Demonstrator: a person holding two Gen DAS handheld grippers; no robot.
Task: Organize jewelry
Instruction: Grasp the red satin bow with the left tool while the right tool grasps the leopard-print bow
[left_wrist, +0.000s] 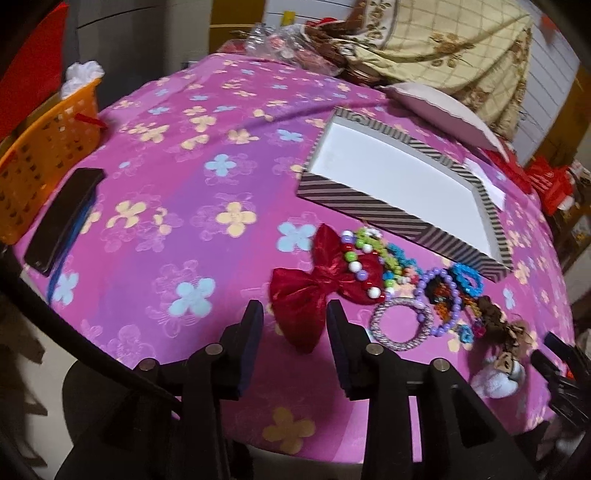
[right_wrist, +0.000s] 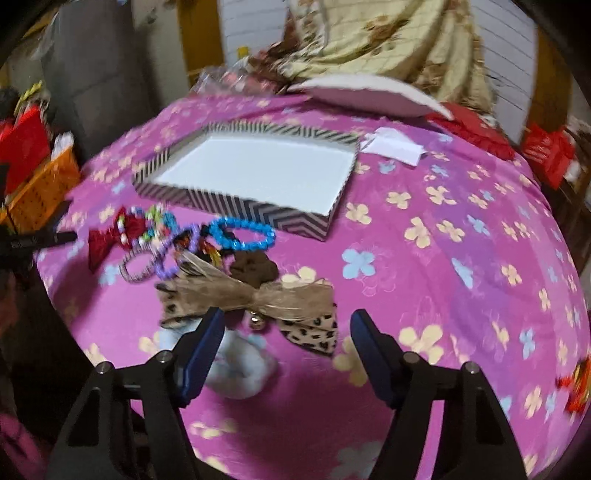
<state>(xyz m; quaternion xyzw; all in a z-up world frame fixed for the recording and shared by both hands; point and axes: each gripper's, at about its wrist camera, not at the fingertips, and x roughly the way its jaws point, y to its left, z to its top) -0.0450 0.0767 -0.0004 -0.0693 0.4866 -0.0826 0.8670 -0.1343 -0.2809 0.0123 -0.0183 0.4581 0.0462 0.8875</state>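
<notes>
A pile of jewelry lies on the pink flowered cloth in front of a striped shallow box (left_wrist: 369, 206) (right_wrist: 236, 206) with a white bottom and nothing in it. A red bow (left_wrist: 314, 291) (right_wrist: 110, 236) lies at the pile's left, with a bead necklace (left_wrist: 354, 266) across it. My left gripper (left_wrist: 293, 314) hovers open just short of the red bow, nothing between its jaws. A silver bangle (left_wrist: 402, 326), a purple bead bracelet (left_wrist: 443, 291) and a blue bracelet (right_wrist: 240, 230) lie beside it. My right gripper (right_wrist: 286, 325) stands open above a tan leopard-print bow (right_wrist: 258, 299) and a white fluffy piece (right_wrist: 240, 373).
An orange basket (left_wrist: 40, 155) and a dark flat case (left_wrist: 62, 218) sit at the cloth's left edge. A pink plate (right_wrist: 369, 94), white paper (right_wrist: 395, 147) and patterned fabric (left_wrist: 443, 40) lie behind the box. A red-orange item (right_wrist: 576, 391) lies at the right edge.
</notes>
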